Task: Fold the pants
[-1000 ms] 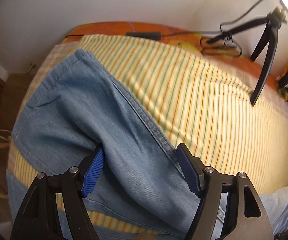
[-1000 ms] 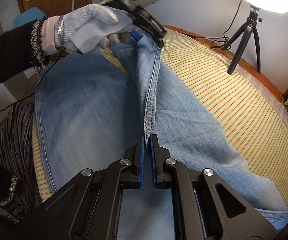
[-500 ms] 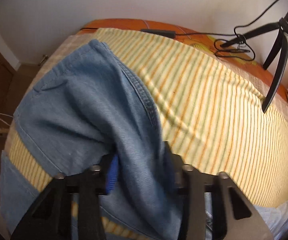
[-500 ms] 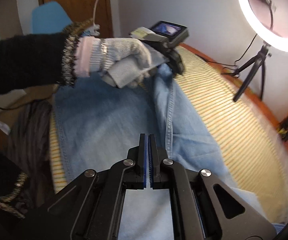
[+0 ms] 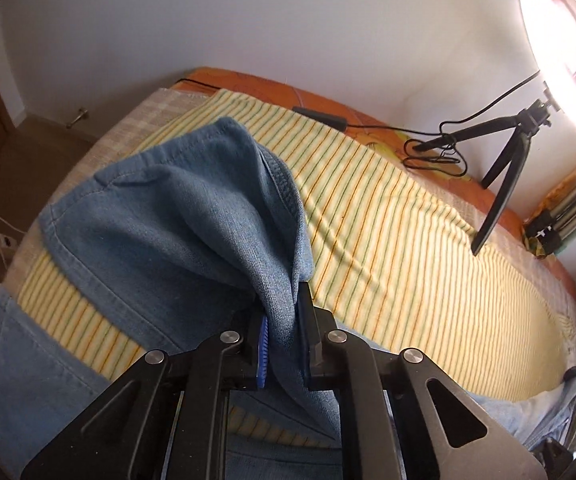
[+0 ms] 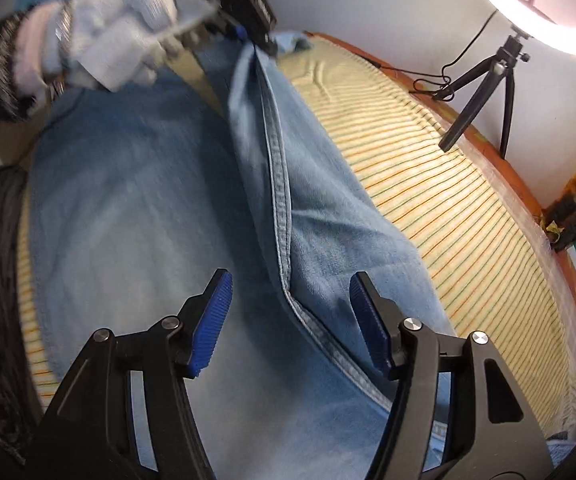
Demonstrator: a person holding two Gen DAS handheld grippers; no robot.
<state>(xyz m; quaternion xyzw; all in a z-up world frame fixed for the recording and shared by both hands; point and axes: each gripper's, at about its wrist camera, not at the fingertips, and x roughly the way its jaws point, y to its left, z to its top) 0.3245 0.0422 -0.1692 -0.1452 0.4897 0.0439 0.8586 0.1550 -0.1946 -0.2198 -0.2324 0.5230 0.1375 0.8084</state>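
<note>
We are handling one pair of pants on the striped bed with two grippers: our left gripper, just closed, is pinching a denim fold, while our right gripper, clenched earlier, is spreading around the seam beneath it.

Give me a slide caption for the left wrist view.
Left gripper shut on a bunched fold of blue jeans, lifted off the striped bedcover.

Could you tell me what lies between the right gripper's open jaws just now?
In the right wrist view, the jeans' raised seam fold runs between the right gripper's jaws, which have just opened; they do not touch it.
</note>
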